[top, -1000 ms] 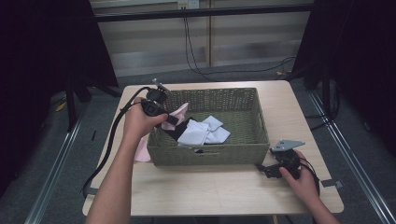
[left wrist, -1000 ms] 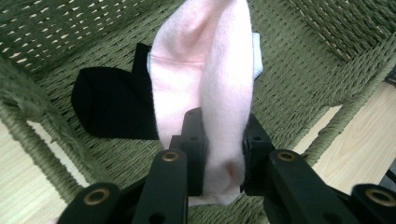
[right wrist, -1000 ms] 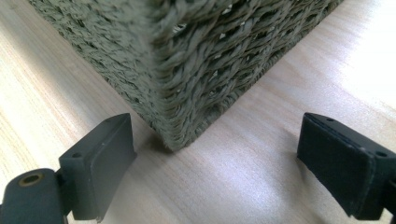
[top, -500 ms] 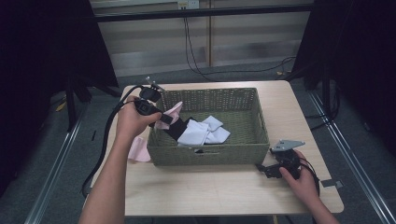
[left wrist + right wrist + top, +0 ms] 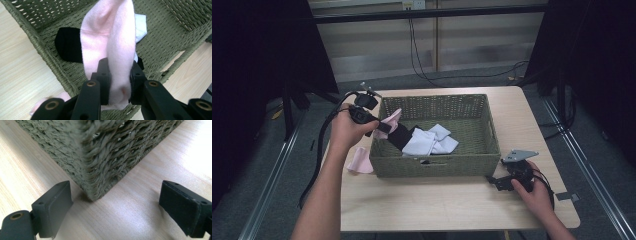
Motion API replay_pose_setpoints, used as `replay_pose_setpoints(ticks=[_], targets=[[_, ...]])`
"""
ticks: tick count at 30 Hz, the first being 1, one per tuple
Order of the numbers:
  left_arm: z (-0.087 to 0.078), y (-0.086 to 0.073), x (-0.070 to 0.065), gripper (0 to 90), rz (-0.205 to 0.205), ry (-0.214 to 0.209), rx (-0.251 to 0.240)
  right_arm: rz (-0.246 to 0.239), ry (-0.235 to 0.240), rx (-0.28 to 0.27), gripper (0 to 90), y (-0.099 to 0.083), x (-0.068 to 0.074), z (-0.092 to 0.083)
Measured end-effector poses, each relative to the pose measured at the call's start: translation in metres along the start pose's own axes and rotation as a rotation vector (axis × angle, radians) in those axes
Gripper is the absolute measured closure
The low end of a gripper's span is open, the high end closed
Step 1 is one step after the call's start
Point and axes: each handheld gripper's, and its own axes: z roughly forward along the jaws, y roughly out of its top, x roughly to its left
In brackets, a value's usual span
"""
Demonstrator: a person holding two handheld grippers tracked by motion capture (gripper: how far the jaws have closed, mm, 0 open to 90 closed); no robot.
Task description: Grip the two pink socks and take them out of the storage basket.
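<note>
from the high view, a woven basket sits in the middle of the table, and the left gripper holds a pink sock over the basket's left end. a black sock and some white socks already lie inside, so part of the sorting looks done. another pink sock lies on the table just beside the basket's left wall, so that one seems left to collect. the right gripper rests on the table near the basket's front right corner, holding nothing

in the left gripper view, the jaws are pinched tight on the pink sock, which hangs over the inside of the basket above the black sock and a white sock. i judge the drop has yet to happen

in the right gripper view, the jaws stand wide apart and empty on either side of the basket's corner, not touching it
</note>
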Motion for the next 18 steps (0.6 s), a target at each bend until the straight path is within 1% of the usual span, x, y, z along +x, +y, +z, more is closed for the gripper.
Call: replay_pose_setpoints(ticks=[3, 4, 5, 7, 12, 14, 18], targets=[[-0.003, -0.001, 0.001, 75.6, 0.000, 0.003, -0.004, 0.000, 0.000, 0.000, 10.2, 0.000, 0.000, 0.000], [-0.004, -0.002, 0.002, 75.6, -0.009, 0.003, -0.008, 0.001, 0.000, 0.000, 10.2, 0.000, 0.000, 0.000], [-0.005, -0.002, 0.002, 75.6, 0.000, 0.010, -0.005, 0.000, 0.000, 0.000, 10.2, 0.000, 0.000, 0.000], [-0.008, -0.004, 0.004, 75.5, -0.012, 0.015, -0.013, 0.000, 0.000, 0.000, 10.2, 0.000, 0.000, 0.000], [-0.012, -0.006, 0.007, 75.5, -0.010, 0.018, -0.012, 0.000, 0.000, 0.000, 10.2, 0.000, 0.000, 0.000], [-0.014, -0.008, 0.008, 75.4, -0.017, 0.011, -0.018, 0.000, 0.000, 0.000, 10.2, 0.000, 0.000, 0.000], [-0.017, -0.011, 0.010, 75.4, -0.021, 0.020, -0.019, 0.000, 0.000, 0.001, 10.2, 0.000, 0.000, 0.000]])
